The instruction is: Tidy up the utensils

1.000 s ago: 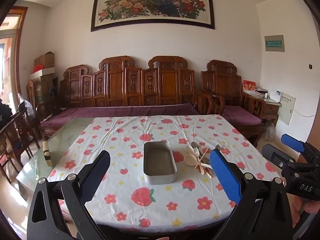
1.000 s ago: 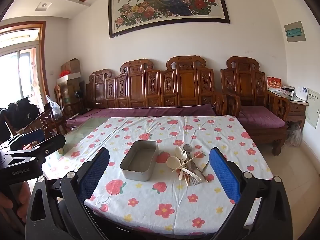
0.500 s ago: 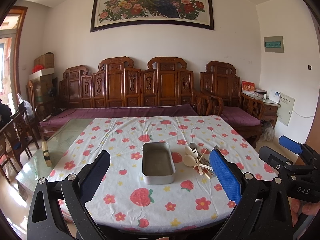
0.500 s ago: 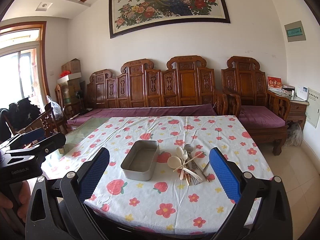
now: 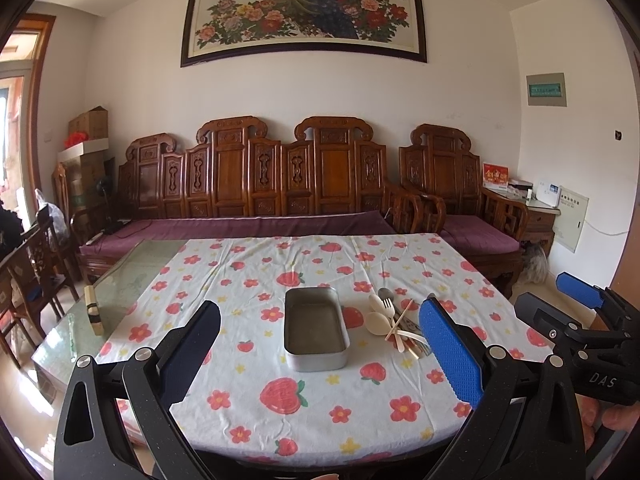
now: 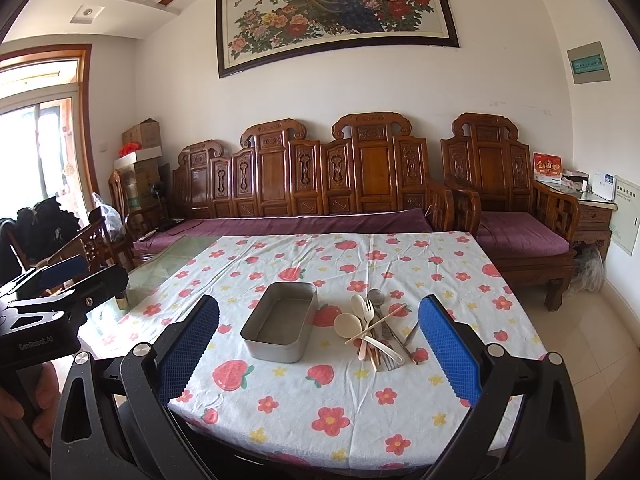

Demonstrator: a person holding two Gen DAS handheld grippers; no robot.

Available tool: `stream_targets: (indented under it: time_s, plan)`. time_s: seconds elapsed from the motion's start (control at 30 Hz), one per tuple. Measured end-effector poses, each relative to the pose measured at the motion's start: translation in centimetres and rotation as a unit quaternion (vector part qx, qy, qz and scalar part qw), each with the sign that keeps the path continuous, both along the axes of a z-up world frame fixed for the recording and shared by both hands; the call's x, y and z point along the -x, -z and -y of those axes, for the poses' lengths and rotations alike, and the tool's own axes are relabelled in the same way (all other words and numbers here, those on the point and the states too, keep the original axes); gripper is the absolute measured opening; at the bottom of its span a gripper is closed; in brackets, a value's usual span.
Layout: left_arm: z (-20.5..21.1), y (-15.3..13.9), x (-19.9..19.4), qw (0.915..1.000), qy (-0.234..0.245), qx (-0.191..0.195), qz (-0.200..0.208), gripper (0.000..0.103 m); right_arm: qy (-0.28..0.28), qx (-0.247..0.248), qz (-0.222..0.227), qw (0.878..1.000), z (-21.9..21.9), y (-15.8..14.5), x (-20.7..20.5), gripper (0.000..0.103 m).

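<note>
An empty grey metal tin (image 5: 316,328) (image 6: 280,326) sits in the middle of the flowered tablecloth (image 5: 280,392) (image 6: 344,400). Just to its right lies a pile of utensils (image 5: 394,326) (image 6: 374,330): cream spoons, a fork, metal spoons and chopsticks. My left gripper (image 5: 320,356) is open and empty, held back over the table's near edge. My right gripper (image 6: 318,354) is open and empty too, level with the left. Each one shows at the other view's edge, the right gripper (image 5: 576,320) and the left gripper (image 6: 60,280).
A carved wooden sofa (image 5: 248,184) with purple cushions stands behind the table, an armchair (image 6: 516,208) to its right. Bare glass tabletop (image 5: 120,280) shows left of the cloth with a small block (image 5: 92,308) on it. Wooden chairs (image 5: 32,268) stand at the left.
Both views have tilted and risen slightly, so the table, tin and utensils sit a little higher in the frame. Nothing on the table has moved and both grippers stay open.
</note>
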State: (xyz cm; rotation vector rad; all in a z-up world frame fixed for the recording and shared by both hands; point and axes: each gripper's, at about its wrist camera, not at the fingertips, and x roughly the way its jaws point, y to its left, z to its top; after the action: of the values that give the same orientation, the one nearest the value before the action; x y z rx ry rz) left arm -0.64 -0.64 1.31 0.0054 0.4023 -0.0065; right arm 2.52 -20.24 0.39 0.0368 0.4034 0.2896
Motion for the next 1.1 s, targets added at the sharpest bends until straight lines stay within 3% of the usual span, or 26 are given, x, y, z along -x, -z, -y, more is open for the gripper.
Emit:
stream_targets:
  time_s: [1.1]
  plan:
    - [-0.13, -0.61, -0.06, 1.0000, 0.000, -0.002, 0.003, 0.097, -0.002, -0.002, 0.002, 1.000, -0.15, -0.88, 0.44, 0.100]
